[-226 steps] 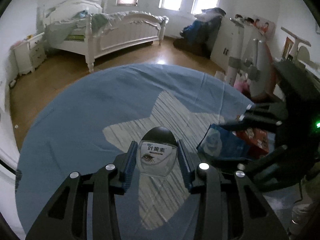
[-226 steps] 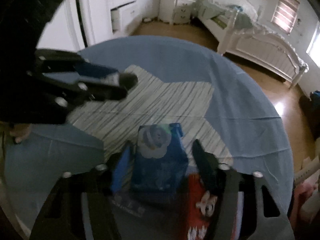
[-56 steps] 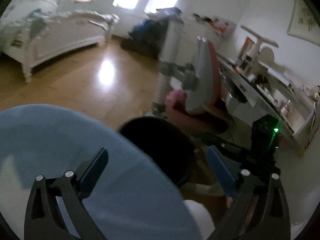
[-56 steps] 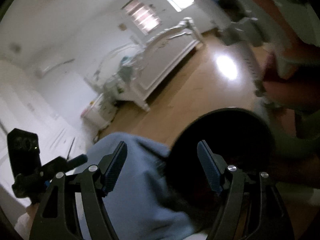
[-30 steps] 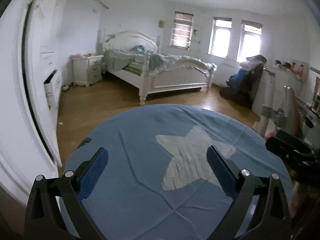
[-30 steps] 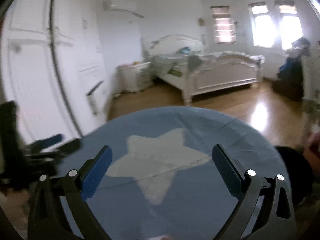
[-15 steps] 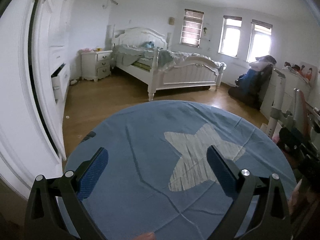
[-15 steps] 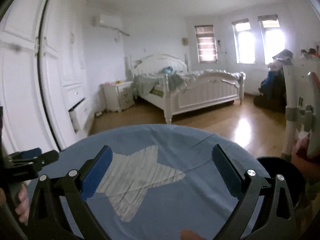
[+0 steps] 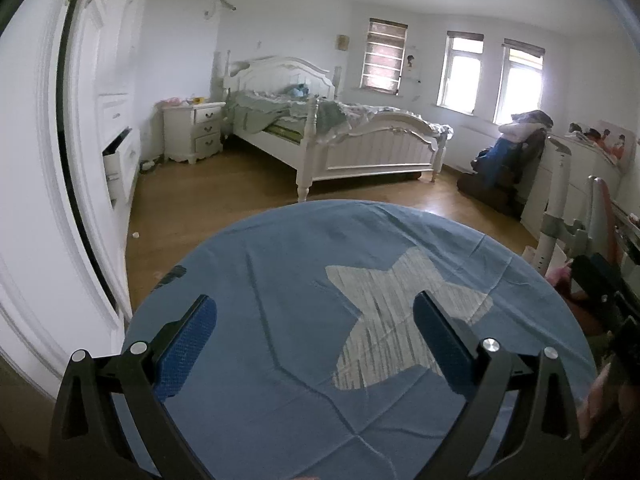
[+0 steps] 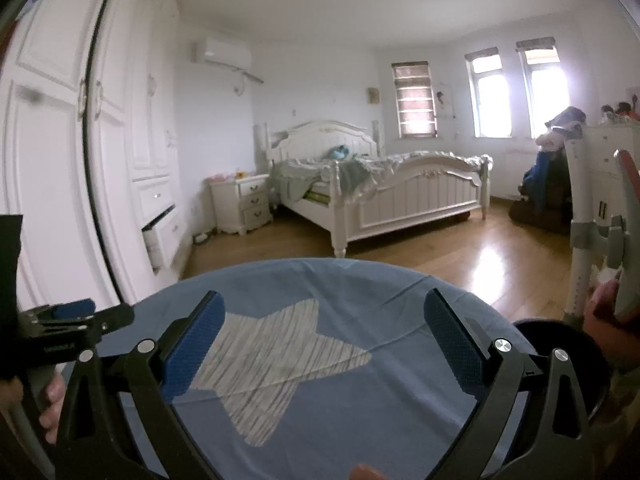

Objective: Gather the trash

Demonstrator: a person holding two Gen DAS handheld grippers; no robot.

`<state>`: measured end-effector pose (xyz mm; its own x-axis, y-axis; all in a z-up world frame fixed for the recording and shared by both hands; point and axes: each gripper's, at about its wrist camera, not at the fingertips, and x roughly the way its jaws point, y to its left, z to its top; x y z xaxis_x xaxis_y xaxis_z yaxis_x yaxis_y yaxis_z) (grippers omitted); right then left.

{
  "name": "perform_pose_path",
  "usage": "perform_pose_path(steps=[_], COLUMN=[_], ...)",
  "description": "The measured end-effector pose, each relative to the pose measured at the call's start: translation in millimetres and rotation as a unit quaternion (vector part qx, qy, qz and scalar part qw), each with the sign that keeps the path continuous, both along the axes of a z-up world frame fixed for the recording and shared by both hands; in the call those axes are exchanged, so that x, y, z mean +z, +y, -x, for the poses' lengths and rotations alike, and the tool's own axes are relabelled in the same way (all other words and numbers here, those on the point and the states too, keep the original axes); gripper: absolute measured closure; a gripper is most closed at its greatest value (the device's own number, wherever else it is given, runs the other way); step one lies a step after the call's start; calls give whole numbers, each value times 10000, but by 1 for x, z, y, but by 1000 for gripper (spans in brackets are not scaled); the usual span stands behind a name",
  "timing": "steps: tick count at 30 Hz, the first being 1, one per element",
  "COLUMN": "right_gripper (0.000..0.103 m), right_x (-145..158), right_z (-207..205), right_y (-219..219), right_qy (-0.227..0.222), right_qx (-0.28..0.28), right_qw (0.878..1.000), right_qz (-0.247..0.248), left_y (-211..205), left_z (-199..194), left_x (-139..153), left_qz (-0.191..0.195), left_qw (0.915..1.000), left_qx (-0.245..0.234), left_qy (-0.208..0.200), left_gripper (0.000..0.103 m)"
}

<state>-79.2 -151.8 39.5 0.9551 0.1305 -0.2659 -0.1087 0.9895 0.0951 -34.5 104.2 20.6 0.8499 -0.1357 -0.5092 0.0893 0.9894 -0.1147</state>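
Observation:
A round table under a blue cloth [image 9: 280,260] with a pale star fills both views; it also shows in the right wrist view [image 10: 360,400]. No trash item shows on it. My left gripper [image 9: 316,320] is open and empty above the near part of the table. My right gripper [image 10: 324,320] is open and empty, held over the table. A black round trash bin [image 10: 560,344] stands by the table's right edge, partly hidden behind my right gripper's finger. The left gripper shows from the side in the right wrist view [image 10: 76,320].
A white bed [image 9: 352,148] and nightstand [image 9: 192,132] stand at the far side of the wooden floor [image 9: 224,204]. White wardrobe doors [image 9: 60,160] with an open drawer line the left. A chair [image 10: 600,232] and desk stand at the right.
Both grippers held items 7.5 s ago and were open and empty over the bin by 1.9 s ago. Since then both have swung back over the table and tilted up slightly.

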Motion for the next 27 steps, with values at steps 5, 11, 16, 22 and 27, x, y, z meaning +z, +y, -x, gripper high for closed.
perform_pose_path(steps=[5,11,16,22,27], right_gripper=[5,5,5,5,5], right_x=[1,1,1,0,0], right_z=[2,2,2,2,2], right_y=[2,1,2,2,2], right_qy=[-31,-37,-35,-32,-33], right_qx=[0,3,0,1,-1], right_qw=[10000,10000,10000,10000,10000], right_qz=[16,14,13,13,8], left_y=[-3,-8,-8,-9,-8], left_z=[3,5,5,6,5], left_x=[1,1,1,1,1], left_qz=[-90,-208,-204,-194,-189], left_qw=[9999,9997,9998,9998,9998], left_qx=[80,83,83,71,61], left_qy=[-43,-56,-40,-31,-26], left_gripper=[5,5,5,5,5])
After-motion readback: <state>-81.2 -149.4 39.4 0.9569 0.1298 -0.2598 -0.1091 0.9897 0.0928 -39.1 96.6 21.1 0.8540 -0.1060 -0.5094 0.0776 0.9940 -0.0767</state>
